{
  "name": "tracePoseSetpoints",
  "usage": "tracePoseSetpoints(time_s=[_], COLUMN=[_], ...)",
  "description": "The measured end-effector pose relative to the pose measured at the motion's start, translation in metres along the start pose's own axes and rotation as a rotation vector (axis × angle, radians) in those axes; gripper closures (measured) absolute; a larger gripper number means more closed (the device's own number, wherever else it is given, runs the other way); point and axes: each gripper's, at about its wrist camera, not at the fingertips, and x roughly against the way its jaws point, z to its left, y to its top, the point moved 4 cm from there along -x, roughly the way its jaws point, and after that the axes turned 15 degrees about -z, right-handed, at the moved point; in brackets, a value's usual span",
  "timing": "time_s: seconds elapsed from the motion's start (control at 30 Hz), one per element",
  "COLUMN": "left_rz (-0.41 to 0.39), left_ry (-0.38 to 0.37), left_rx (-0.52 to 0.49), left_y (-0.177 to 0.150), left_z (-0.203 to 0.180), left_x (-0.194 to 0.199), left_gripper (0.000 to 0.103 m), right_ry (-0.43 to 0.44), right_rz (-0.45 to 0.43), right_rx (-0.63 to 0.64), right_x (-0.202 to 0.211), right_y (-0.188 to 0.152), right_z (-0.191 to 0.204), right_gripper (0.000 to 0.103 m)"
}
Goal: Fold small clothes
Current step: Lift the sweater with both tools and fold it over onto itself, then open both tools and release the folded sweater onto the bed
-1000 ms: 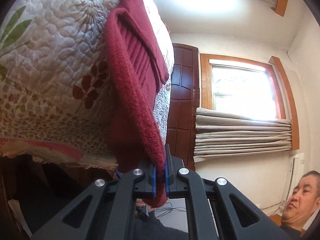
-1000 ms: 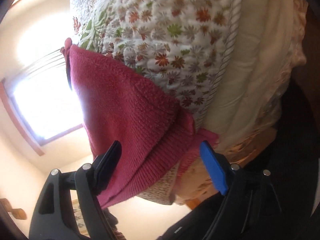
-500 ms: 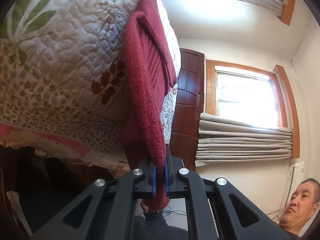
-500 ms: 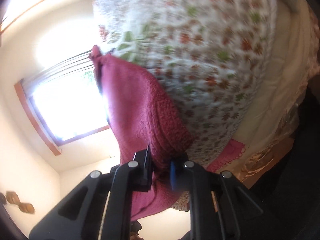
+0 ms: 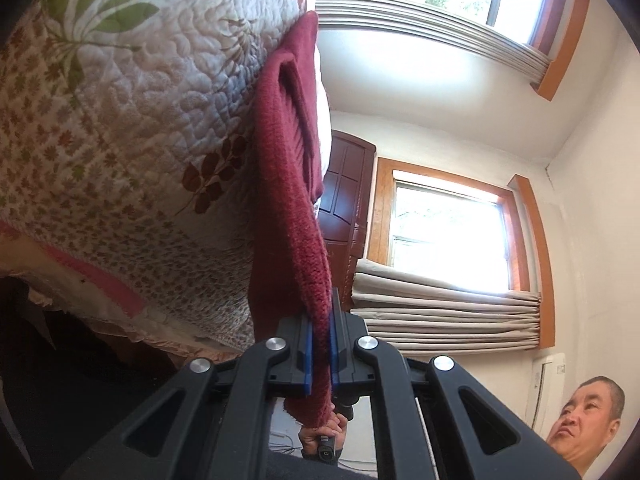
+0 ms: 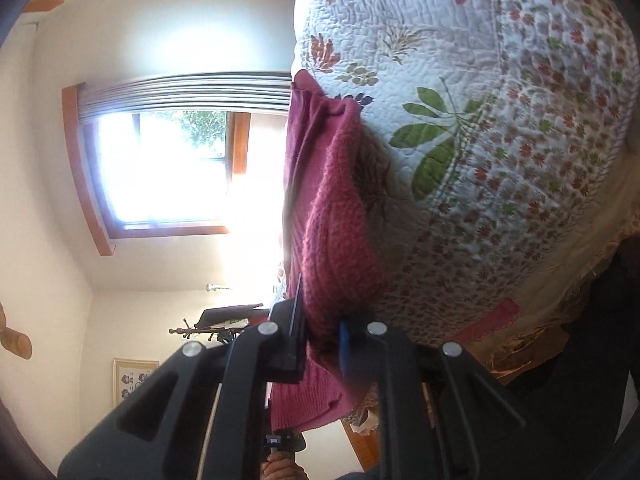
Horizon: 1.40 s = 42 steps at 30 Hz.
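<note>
While no writing is legible, each tool, left (image 5: 319,350) and right (image 6: 320,342), grips the red knit garment (image 5: 294,200) against the quilted bed (image 5: 120,140).

We see a dark red knitted garment (image 5: 294,184) lying on the floral quilted bedspread (image 5: 132,152), its near edge overhanging between both grippers' jaws.

No legible text, brand, number or sign appeared in either view. A small label on the white wall-mounted unit (image 5: 550,388) at the lower right of the left wrist view was too small to read, as was the framed floral picture (image 6: 130,380).
</note>
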Motion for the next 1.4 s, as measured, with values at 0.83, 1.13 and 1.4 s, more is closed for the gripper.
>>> tracePoseSetpoints(time_s=[0.83,1.13,1.4], left_rz=[-0.196,-0.253,-0.294], left_ry=[-0.176,-0.094,-0.021], left_rx=[0.047,0.085,0.120], left_y=[0.096,0.131,0.157], left_z=[-0.062,-0.040,-0.018], left_x=[-0.085,-0.114,-0.142], left_gripper=[0.098,0.098,0.098], right_ry=[-0.028,-0.122,-0.205], right_rz=[0.108,0.180,0.236], right_rx=[0.161,0.177,0.177], right_x=[-0.113,-0.179,-0.234], right_y=[0.084,0.103,0.121], right_z=[0.115,0.109,0.092], right_gripper=[0.092,0.092,0.092])
